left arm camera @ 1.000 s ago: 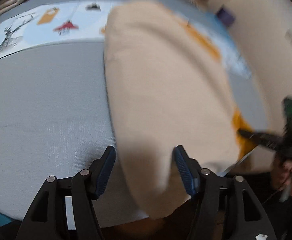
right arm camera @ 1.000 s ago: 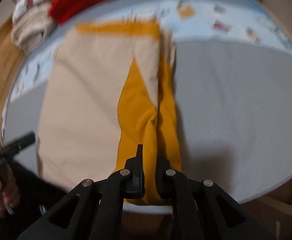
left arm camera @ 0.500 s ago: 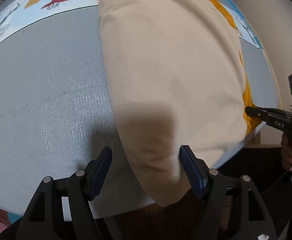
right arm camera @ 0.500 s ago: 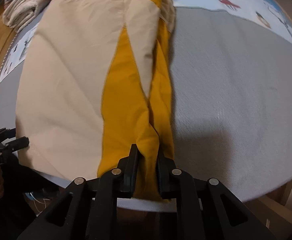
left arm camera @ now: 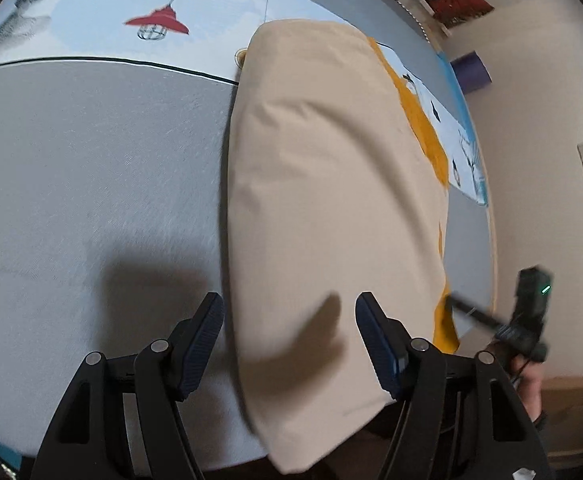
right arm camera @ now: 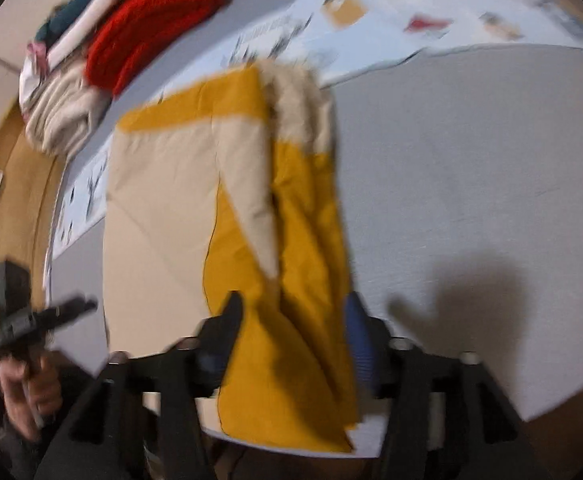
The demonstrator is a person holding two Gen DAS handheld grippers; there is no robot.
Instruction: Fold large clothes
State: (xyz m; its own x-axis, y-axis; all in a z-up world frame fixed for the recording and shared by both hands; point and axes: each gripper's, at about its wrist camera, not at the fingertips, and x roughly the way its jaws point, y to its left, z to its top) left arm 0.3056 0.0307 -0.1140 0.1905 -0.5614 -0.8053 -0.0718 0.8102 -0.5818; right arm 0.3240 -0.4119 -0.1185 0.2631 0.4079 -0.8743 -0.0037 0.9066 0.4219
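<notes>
A large beige and mustard-yellow garment (left arm camera: pixel 331 200) lies folded lengthwise on the grey bed cover (left arm camera: pixel 91 200), its near end hanging over the front edge. My left gripper (left arm camera: pixel 289 312) hovers open over the beige near end, its jaws closing a little and its pads not pressing the cloth. In the right wrist view the yellow fold (right arm camera: pixel 307 240) runs between the jaws of my right gripper (right arm camera: pixel 293 308), which are opening and stand clear of the cloth. Each gripper also shows in the other's view: the right gripper (left arm camera: pixel 531 308) and the left gripper (right arm camera: pixel 31 316), each in a hand.
A pile of folded clothes topped by a red knit (right arm camera: pixel 151 28) sits at the bed's far left. A light-blue printed sheet (left arm camera: pixel 91 20) covers the far side. A beige wall (left arm camera: pixel 539 120) stands close beyond the bed, and a purple object (left arm camera: pixel 471 70) lies by it.
My right gripper was shut on the yellow fold; its jaws have now parted and let the cloth go. My left gripper has shifted sideways over the beige end and stayed open.
</notes>
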